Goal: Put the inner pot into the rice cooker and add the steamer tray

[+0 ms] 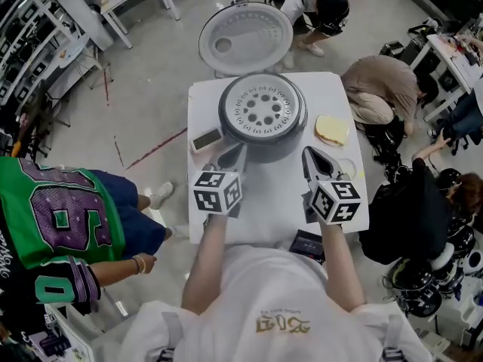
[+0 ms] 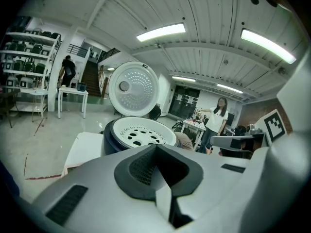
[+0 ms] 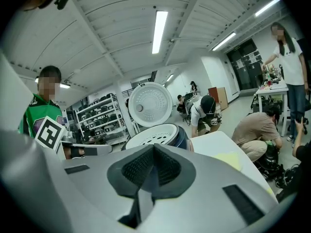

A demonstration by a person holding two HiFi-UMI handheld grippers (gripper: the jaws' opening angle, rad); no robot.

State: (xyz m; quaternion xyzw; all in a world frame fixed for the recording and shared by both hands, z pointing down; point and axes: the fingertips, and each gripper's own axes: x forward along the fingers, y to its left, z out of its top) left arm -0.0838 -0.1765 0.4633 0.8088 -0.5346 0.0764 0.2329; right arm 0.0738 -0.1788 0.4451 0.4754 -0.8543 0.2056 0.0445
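Steamer tray [image 1: 263,108] in rice cooker [image 1: 268,151] on table [image 1: 260,217], lid [image 1: 245,38] open behind

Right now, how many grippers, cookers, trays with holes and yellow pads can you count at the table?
grippers: 2, the left gripper and the right gripper
cooker: 1
tray: 1
yellow pad: 1
total: 5
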